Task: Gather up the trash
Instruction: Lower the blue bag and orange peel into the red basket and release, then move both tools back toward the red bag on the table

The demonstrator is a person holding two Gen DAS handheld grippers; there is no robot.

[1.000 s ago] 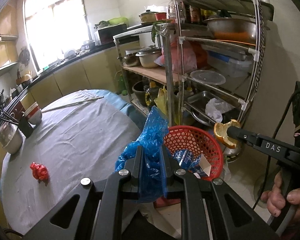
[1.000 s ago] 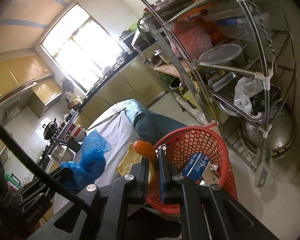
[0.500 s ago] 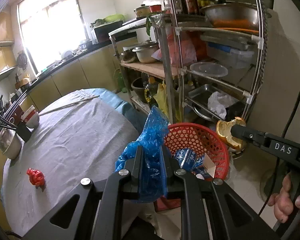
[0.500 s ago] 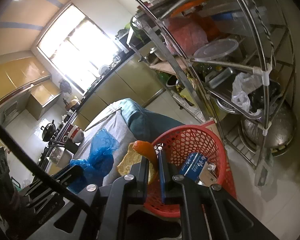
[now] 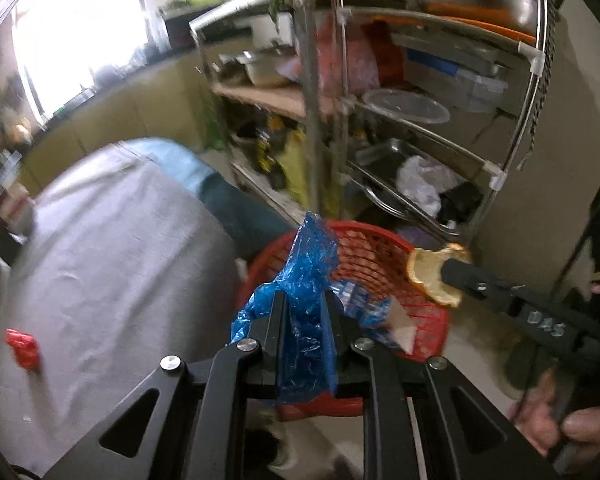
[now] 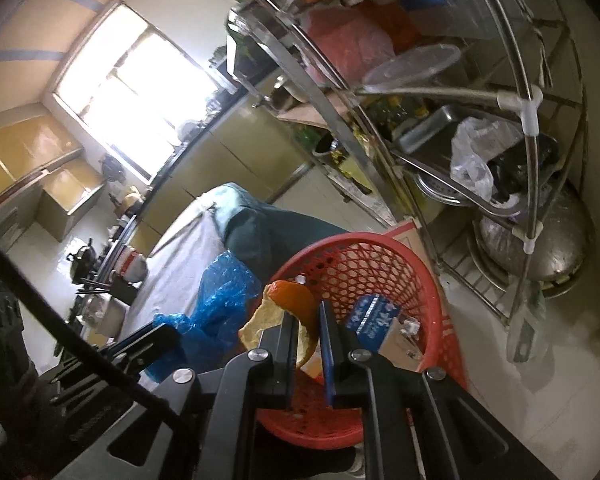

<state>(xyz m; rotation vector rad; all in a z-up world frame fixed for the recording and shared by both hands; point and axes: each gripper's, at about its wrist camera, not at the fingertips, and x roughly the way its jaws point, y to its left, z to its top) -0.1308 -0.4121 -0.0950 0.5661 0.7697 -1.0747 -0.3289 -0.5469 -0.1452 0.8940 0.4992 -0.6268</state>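
My left gripper (image 5: 305,300) is shut on a crumpled blue plastic bag (image 5: 304,276) and holds it over the near rim of the red mesh basket (image 5: 432,320). My right gripper (image 6: 308,312) is shut on a piece of orange peel (image 6: 290,300) and holds it over the same basket (image 6: 380,256); it shows from the side in the left wrist view (image 5: 436,276). A blue-and-white carton (image 6: 374,314) lies inside the basket. A red wrapper (image 5: 22,346) lies on the grey tablecloth (image 5: 112,248).
A steel wire rack (image 5: 452,148) with pans, lids and bags stands just behind the basket. Bowls and chopsticks (image 6: 124,272) sit at the table's far end. Kitchen counters (image 6: 236,152) run under the window.
Both grippers have moved closer to the basket, which now looms larger. The blue bag and the orange peel now hang over its rim. Both grips are unchanged.
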